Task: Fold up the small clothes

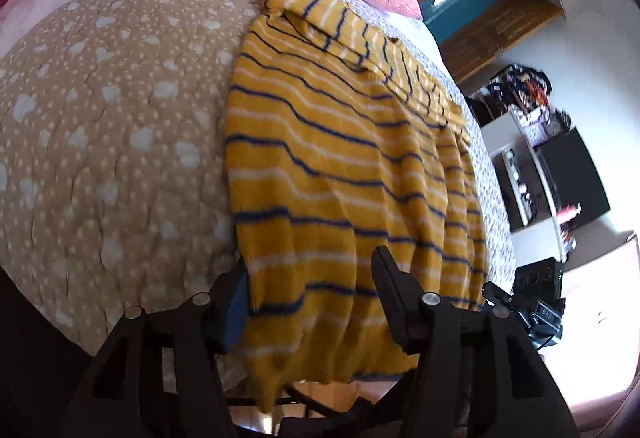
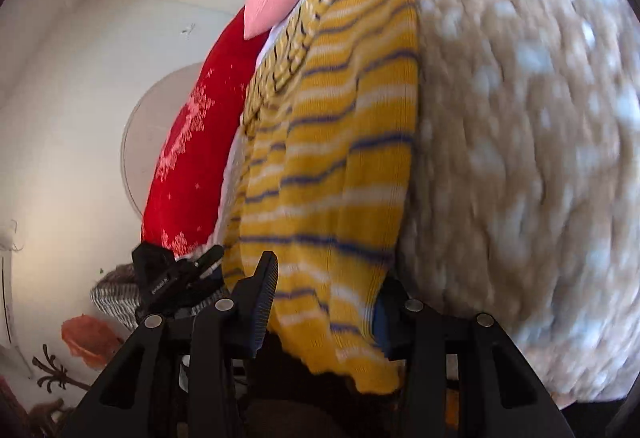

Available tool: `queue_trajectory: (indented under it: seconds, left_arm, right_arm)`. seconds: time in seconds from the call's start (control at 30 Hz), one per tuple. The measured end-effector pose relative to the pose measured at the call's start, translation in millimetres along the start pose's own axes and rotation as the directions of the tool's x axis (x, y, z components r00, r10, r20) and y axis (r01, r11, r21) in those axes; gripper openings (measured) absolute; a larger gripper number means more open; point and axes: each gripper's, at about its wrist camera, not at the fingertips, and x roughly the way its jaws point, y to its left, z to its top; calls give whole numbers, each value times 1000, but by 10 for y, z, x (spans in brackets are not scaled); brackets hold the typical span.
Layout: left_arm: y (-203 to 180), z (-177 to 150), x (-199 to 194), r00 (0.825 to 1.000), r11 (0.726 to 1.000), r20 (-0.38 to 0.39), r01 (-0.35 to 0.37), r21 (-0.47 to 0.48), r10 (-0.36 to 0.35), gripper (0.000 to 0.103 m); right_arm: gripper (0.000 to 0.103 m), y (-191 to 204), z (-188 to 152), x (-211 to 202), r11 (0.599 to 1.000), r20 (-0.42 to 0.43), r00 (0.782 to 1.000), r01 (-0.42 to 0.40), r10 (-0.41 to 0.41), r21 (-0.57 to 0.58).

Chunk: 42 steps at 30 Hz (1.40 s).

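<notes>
Straddling the hem of the yellow striped sweater (image 1: 340,165) at lower centre, both the left gripper (image 1: 312,302) and right gripper (image 2: 328,302) show fingers half-open, pads not pressing it.

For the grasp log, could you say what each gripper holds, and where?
Nothing, it seems: left gripper and right gripper stand open, the sweater hem loose between them.
</notes>
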Motion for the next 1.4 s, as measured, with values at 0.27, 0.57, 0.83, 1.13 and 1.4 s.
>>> queue_trajectory:
  seconds: [0.27, 0.57, 0.83, 1.13, 1.4]
  left_arm:
    - [-124, -163, 124, 1000, 999, -9, 5, 38, -5, 78]
    - [127, 127, -111, 998, 995, -21, -59, -78, 57, 6]
    - [-152, -46, -519, 999, 1000, 35, 1, -25, 0, 6]
    - [-162, -35, -588, 998, 1000, 56, -25, -4, 25, 5]
    - [-409, 918, -527, 985, 1000, 171, -18, 22, 14, 5]
  right_arm:
    - [47, -21, -297, 382, 1000, -71, 998, 1, 1, 27]
    - [9, 122, -207, 89, 998, 8, 998, 59, -59, 11]
    - [8, 645, -348, -302, 983, -21, 999, 43, -47, -180]
    - [6, 515, -568, -235, 985, -45, 997, 61, -69, -164]
    - [6, 948, 248, -306, 958, 83, 996, 63, -42, -279]
